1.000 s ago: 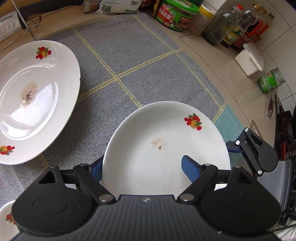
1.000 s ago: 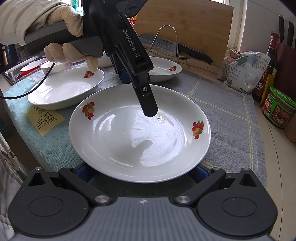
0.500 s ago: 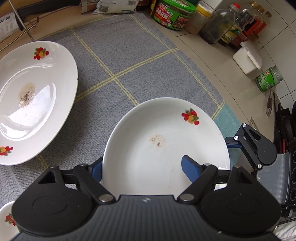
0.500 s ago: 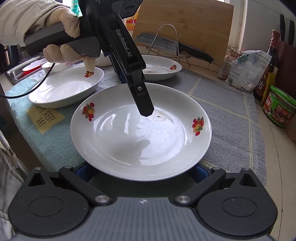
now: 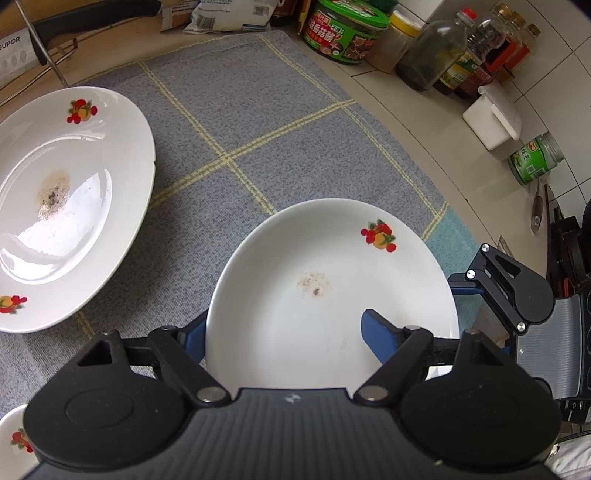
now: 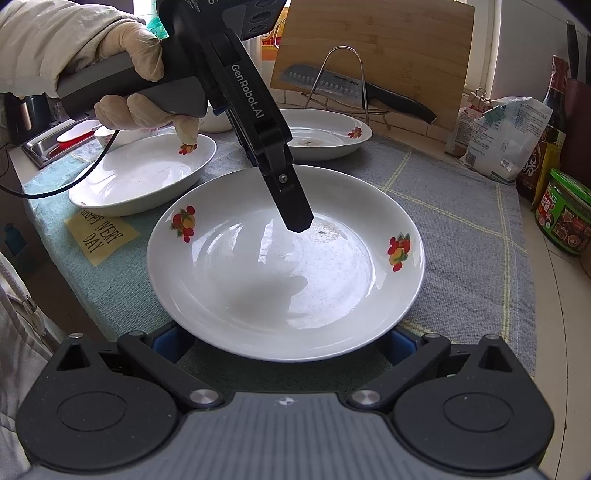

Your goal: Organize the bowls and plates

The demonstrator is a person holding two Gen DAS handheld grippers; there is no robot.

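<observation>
A white plate with fruit prints [image 5: 332, 295] [image 6: 288, 266] sits between both grippers over the grey checked cloth. My left gripper [image 5: 284, 332] straddles its rim with one blue finger [image 5: 376, 332] over the plate and the other under it; in the right wrist view the left gripper [image 6: 295, 218] reaches down onto the plate. My right gripper [image 6: 284, 339] is open, its blue fingers [image 6: 170, 341] low beside the plate's near rim. A second soiled plate [image 5: 62, 206] [image 6: 325, 133] lies farther back. A third plate [image 6: 147, 173] lies at the left.
Jars and bottles [image 5: 343, 29] line the counter edge beyond the grey checked cloth [image 5: 240, 122]. A knife on a wire rack [image 6: 354, 88] and a cutting board [image 6: 376, 48] stand at the back. A yellow note [image 6: 99, 232] lies on the teal cloth. A small bowl [image 5: 14, 439] is at the near left.
The plate has shifted slightly towards the right gripper, and the left gripper has come with it. The right gripper has stayed where it was.
</observation>
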